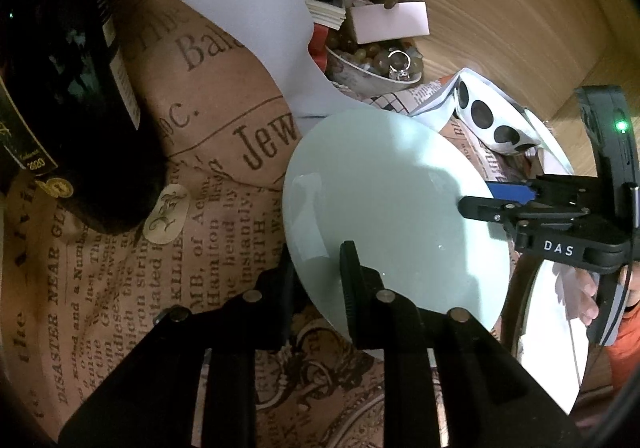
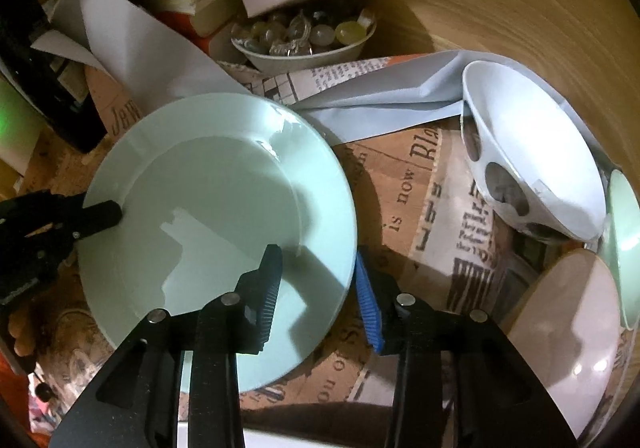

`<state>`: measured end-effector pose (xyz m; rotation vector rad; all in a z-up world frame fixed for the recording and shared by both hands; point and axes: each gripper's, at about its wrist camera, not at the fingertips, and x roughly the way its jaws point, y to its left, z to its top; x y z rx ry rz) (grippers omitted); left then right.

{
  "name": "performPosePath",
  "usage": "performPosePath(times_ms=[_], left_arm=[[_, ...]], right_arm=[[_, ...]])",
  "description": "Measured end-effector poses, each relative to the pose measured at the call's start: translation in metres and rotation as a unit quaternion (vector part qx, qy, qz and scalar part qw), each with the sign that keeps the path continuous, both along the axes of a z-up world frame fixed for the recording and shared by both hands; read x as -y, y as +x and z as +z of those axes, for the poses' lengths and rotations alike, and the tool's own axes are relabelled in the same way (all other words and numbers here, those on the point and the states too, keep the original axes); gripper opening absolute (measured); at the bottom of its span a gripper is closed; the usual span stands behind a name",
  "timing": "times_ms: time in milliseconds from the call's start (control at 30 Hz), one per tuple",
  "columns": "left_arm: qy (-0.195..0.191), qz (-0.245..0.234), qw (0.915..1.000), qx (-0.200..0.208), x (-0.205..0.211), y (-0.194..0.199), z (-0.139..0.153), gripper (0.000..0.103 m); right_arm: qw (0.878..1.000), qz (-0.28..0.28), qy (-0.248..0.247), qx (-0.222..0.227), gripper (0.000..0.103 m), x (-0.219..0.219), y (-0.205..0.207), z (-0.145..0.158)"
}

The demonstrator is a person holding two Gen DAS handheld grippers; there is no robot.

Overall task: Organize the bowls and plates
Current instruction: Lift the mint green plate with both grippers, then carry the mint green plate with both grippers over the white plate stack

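Left wrist view: left claw (image 1: 316, 260) astride the near rim of the pale green plate (image 1: 392, 208), one finger under, one over, closed on it or nearly so. Across the plate, right claw (image 1: 494, 198) at the far rim, blue pad behind, black finger on top. Dark bottle (image 1: 60, 88) off to the left, spotted bowl (image 1: 492, 120) beyond the right claw.

Right wrist view: right claw (image 2: 320, 288) straddling the plate (image 2: 216, 208) edge with a visible gap, apparently not clamped yet. Spotted bowl (image 2: 532, 152) tipped on its side to the right, beige dish (image 2: 568, 328) nearer, bowl of beads (image 2: 304, 36) ahead.

Risk, as a judgement: glazed rim slipping from a thin edge pinch, or uneven lifting tilting the plate onto the newsprint-covered table (image 2: 432, 184).
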<state>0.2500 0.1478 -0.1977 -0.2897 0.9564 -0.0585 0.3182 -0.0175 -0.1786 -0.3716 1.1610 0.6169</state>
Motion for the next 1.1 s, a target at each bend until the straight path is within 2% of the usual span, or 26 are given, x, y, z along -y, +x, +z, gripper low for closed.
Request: performPosePath(times_ms=[167, 233, 700, 933, 1100], left_arm=[[0.005, 0.005, 1.0, 0.001, 0.002, -0.001, 0.001, 0.021], [0.01, 0.007, 0.9999, 0.008, 0.004, -0.005, 0.005, 0.021], [0.032, 0.022, 0.9941, 0.101, 0.011, -0.048, 0.069, 0.021], [0.027, 0.022, 0.9911, 0.128, 0.019, -0.07, 0.091, 0.021], [0.024, 0.018, 0.9898, 0.139, 0.03, -0.08, 0.096, 0.021]], right_arm=[[1.0, -0.007, 0.006, 0.006, 0.025, 0.007, 0.002, -0.002], [1.0, -0.012, 0.017, 0.007, 0.024, 0.012, -0.001, 0.0], [0.994, -0.024, 0.093, 0.057, 0.023, 0.049, -0.026, 0.059], [0.989, -0.022, 0.121, 0.079, 0.023, 0.069, -0.048, 0.086], [0.987, -0.022, 0.128, 0.098, 0.023, 0.074, -0.063, 0.093]])
